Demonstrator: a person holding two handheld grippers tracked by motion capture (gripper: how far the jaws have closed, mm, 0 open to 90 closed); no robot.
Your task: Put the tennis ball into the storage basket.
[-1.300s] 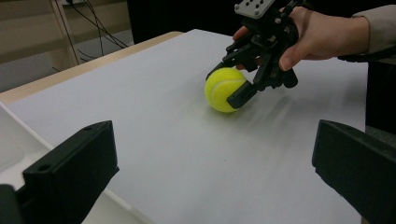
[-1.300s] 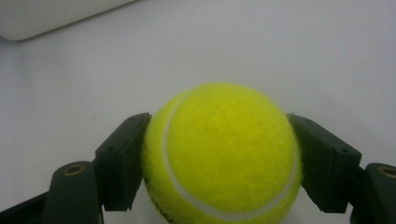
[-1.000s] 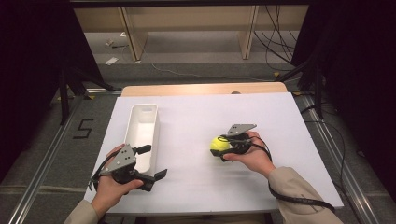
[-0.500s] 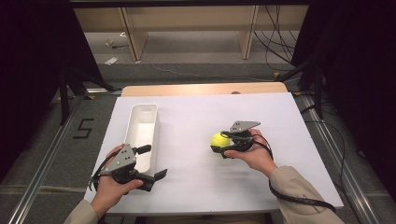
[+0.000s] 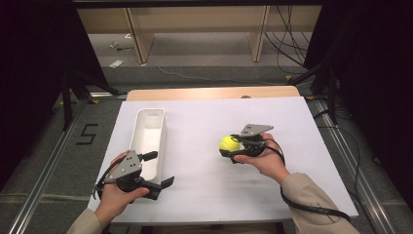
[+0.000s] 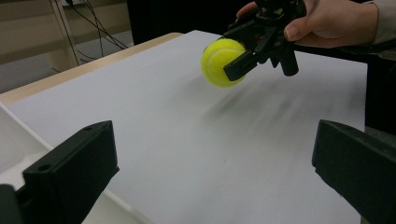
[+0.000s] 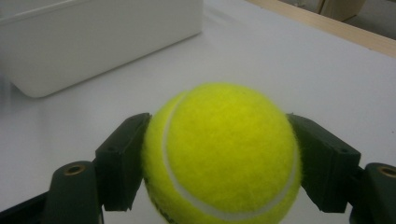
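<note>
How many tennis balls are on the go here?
1. The tennis ball is gripped by the right tool, lifted off the white table, right of the long white bin. No others visible.

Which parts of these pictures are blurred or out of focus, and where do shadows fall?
Left gripper view: soft streaked shadow on the white table cover under the yellow tennis ball. Right gripper view: ball sharp, white plastic bin blurred. High view: dark surroundings, evenly lit table.

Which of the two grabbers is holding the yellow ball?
The right gripper, the one away from the white bin. Its jaws squeeze the tennis ball on both sides, while the left gripper has open jaws with nothing between them.
</note>
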